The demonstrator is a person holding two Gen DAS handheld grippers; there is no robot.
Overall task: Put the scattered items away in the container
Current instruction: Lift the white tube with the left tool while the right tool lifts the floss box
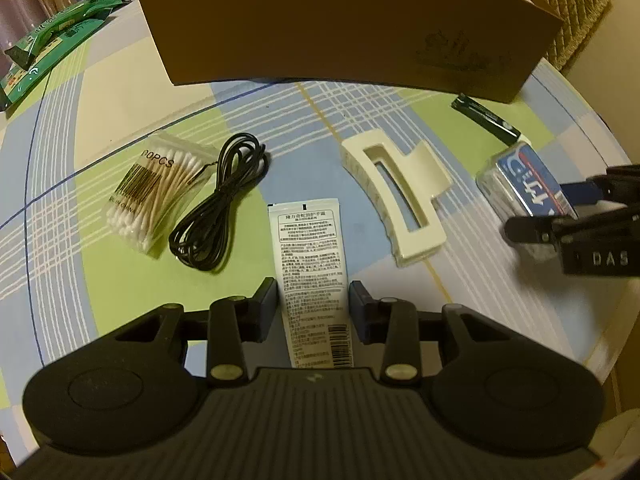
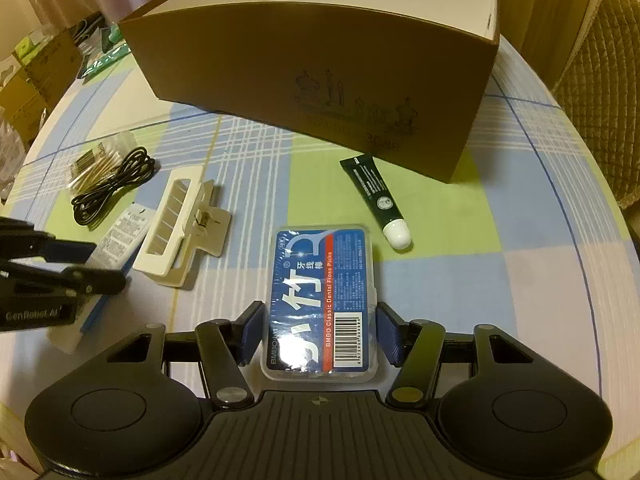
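A white tube [image 1: 310, 248] with printed text lies flat on the checked tablecloth, and my left gripper [image 1: 313, 300] is shut on its lower part, pads against both edges. My right gripper [image 2: 320, 332] is shut on a clear box of blue-labelled floss picks [image 2: 320, 292] that rests on the cloth. The open cardboard box [image 2: 320, 80] stands behind. Between the two lie a cream hair claw clip [image 1: 396, 196], a coiled black cable [image 1: 220, 208], a pack of cotton swabs [image 1: 156, 196] and a dark green tube [image 2: 376, 196] with a white cap.
Green packets [image 1: 48, 44] lie at the far left of the table. A chair with a quilted cushion [image 2: 600, 100] stands beyond the round table's right edge. Cartons [image 2: 32, 80] are stacked off the left side.
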